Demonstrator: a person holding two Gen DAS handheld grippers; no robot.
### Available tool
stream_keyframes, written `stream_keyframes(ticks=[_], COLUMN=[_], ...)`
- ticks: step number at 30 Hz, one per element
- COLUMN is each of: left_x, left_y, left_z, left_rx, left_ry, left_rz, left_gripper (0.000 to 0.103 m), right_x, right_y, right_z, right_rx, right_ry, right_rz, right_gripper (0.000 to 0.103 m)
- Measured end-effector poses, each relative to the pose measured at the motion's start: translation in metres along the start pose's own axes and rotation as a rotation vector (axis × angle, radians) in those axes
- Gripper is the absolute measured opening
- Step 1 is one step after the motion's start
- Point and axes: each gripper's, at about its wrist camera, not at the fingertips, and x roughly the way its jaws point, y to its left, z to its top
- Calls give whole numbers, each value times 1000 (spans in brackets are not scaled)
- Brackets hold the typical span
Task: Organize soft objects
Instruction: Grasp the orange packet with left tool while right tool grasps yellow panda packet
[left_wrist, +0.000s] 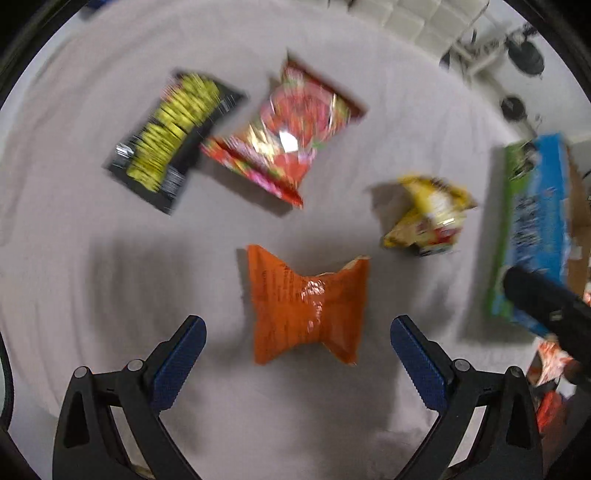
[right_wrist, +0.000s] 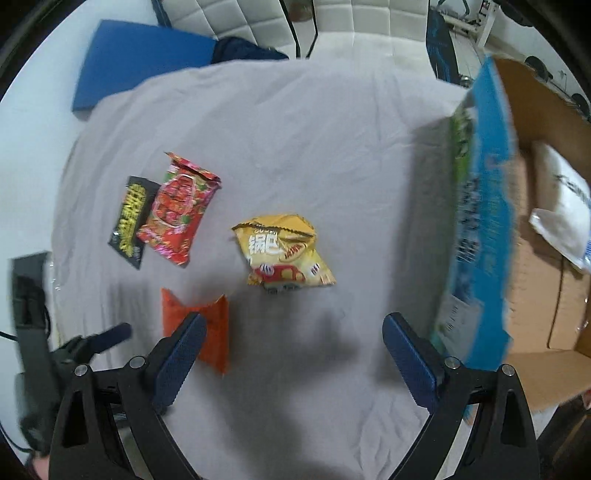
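Both grippers hover wide open over the grey sheet, holding nothing.

The left gripper (left_wrist: 297, 345) points down at the sheet (left_wrist: 110, 240), its blue pads (left_wrist: 181, 363) spread to either side of the orange packet (left_wrist: 308, 308), which lies pinched at the middle just beyond them, not gripped. The right gripper (right_wrist: 293, 349) hangs beside it, jaws equally wide, near the sheet's right edge, where a blue-and-green cardboard box (right_wrist: 480, 229) stands with a white pouch (right_wrist: 561, 210) inside. Farther out lies the yellow packet (right_wrist: 284, 251); beyond that, toward the far left, the red packet (right_wrist: 179, 210) overlaps the black-and-yellow packet (right_wrist: 129, 218).
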Motion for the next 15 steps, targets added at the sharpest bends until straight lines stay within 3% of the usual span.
stream_keyframes(ticks=[1, 7, 13, 15], left_x=[16, 72, 75, 73], left_y=[-1, -15, -12, -8], left_z=[3, 5, 2, 6], left_rx=[9, 74, 64, 47], left_ry=[32, 127, 108, 101], left_rz=[3, 33, 44, 51], left_gripper=[102, 62, 56, 56], right_x=[6, 49, 84, 92], right_y=[0, 6, 14, 13], right_z=[3, 19, 32, 35], right_rx=[4, 41, 72, 89], right_ry=[9, 68, 114, 124], right_rz=[-2, 5, 8, -1], right_gripper=[98, 98, 93, 84])
